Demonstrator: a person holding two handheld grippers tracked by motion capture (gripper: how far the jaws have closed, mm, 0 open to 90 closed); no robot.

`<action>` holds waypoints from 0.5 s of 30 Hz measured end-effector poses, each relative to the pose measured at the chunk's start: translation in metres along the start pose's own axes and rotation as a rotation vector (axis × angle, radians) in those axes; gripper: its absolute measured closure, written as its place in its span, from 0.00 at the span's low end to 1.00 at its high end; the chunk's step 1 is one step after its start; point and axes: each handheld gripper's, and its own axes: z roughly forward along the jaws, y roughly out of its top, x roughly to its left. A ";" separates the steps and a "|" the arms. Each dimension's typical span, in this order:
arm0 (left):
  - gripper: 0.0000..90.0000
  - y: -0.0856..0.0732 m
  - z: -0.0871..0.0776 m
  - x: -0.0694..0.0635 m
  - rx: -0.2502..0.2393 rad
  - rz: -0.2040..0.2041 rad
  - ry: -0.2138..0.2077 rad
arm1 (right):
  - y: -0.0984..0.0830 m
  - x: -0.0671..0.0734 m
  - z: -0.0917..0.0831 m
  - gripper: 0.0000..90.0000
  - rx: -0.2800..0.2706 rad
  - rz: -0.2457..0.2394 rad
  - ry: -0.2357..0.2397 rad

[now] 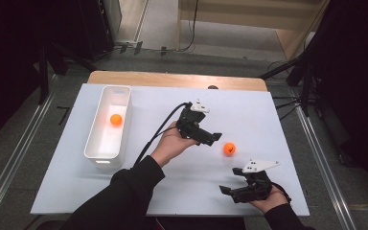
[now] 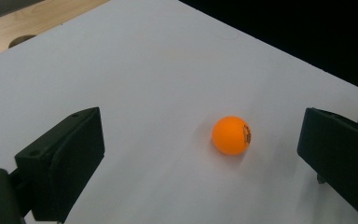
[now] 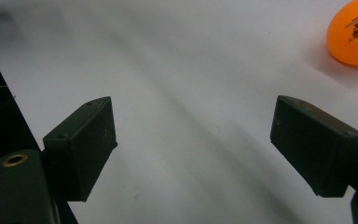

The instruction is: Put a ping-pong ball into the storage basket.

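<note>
The left tongs (image 1: 214, 139) are held low over the white tabletop (image 1: 249, 110) with the jaws spread wide and nothing between them. An orange ball (image 1: 229, 148) lies on the tabletop just ahead of their tips; in the left gripper view the ball (image 2: 231, 135) sits beyond and between the two jaws, nearer the right-hand one, apart from both. The wide spread appears to be kept so that the ball can be straddled before the jaws are brought together, and the tongs seem aimed at it for that reason.

The right tongs (image 1: 231, 188) are held nearer the person, also spread wide and empty, with the ball (image 3: 354, 32) well off to one side of them; they seem to be parked out of the way.

A white bin (image 1: 106, 158) stands well beyond the left tongs on their far side, with a second orange ball (image 1: 116, 120) lying inside it, which suggests it is the collecting place.
</note>
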 end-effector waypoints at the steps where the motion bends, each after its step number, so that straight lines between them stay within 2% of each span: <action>1: 0.01 0.001 0.001 -0.001 0.000 0.007 0.000 | 0.000 0.000 0.000 0.14 0.000 0.000 0.001; 4: 0.01 0.002 0.004 -0.002 -0.007 -0.002 -0.010 | 0.000 0.000 0.000 0.14 0.001 0.000 0.000; 15: 0.01 0.005 0.017 -0.008 0.003 0.008 -0.016 | 0.000 0.000 0.000 0.14 0.001 -0.003 0.004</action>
